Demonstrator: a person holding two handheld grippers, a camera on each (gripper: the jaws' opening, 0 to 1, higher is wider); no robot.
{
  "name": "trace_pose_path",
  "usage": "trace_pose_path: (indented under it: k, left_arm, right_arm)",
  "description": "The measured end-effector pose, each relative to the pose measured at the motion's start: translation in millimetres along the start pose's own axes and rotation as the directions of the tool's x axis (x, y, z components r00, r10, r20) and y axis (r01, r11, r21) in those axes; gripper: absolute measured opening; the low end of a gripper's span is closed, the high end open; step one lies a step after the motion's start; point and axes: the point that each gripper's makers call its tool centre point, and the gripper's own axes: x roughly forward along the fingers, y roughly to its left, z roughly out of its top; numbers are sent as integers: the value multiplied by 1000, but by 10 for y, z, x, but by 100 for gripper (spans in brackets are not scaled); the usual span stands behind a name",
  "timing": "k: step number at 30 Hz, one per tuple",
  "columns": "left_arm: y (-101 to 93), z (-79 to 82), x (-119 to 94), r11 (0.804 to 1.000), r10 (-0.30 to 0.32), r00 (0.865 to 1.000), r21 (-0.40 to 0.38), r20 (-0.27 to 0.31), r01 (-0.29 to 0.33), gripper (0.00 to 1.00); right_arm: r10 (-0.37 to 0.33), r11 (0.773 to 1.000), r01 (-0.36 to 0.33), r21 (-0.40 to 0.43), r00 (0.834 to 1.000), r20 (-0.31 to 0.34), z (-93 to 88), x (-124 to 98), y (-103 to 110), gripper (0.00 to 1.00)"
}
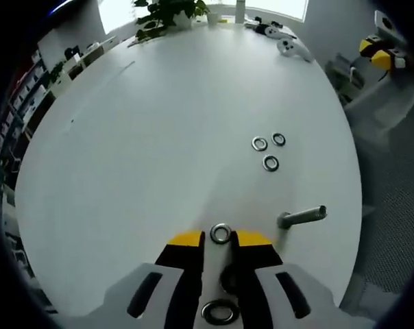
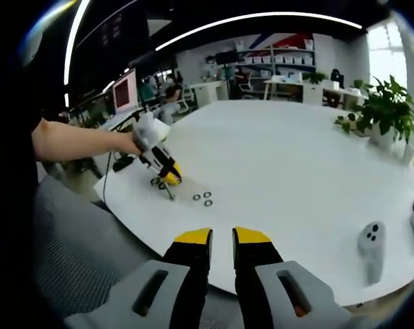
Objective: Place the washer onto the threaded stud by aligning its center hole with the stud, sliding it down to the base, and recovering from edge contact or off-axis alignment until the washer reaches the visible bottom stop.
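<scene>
In the left gripper view, the left gripper [image 1: 221,240] is closed on a washer [image 1: 221,233], the ring pinched upright between the yellow jaw tips with its hole facing the camera. The threaded stud [image 1: 303,216] lies on its side on the white table [image 1: 159,137], just to the right of the jaw tips and apart from the held washer; its head end points toward the gripper and its shaft runs off to the right. Beyond it, three loose washers [image 1: 269,151] sit flat on the table in a tight cluster, well apart from the stud. A potted plant [image 1: 169,15] stands at the far edge, and white handheld controllers [image 1: 289,42] rest near the far right edge. In the right gripper view, the right gripper [image 2: 221,240] is held off the near table edge, its yellow-tipped jaws parted by a narrow gap with nothing between them. The same view shows the left gripper, carried by a person's hand [image 2: 135,140] and bare forearm, low over the table at the left, just beside the stud and near the loose washers. Two controllers lie at the right edge of that view.
</scene>
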Motion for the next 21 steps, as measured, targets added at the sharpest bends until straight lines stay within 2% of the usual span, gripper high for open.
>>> trace_pose_path:
  k: [4, 6, 10, 21]
  left_arm:
    - [8, 0, 5, 1000, 3, 1000, 2, 0, -3, 12]
    - [7, 4, 13, 999, 11, 1000, 38, -8, -10, 10]
    - [8, 11, 5, 999, 12, 1000, 44, -12, -12, 10]
    - [27, 46, -69, 1000, 6, 1000, 31, 0, -6, 10]
  right_arm:
    - [-1, 1000, 1, 0, 1000, 0, 0, -1, -3, 14]
    - [-2, 1000, 2, 0, 1000, -1, 0, -2, -5, 14]
    - [-2, 1000, 2, 1, 1000, -2, 0, -1, -11, 14]
    - [-4, 1000, 4, 1, 1000, -1, 3, 0, -22, 14]
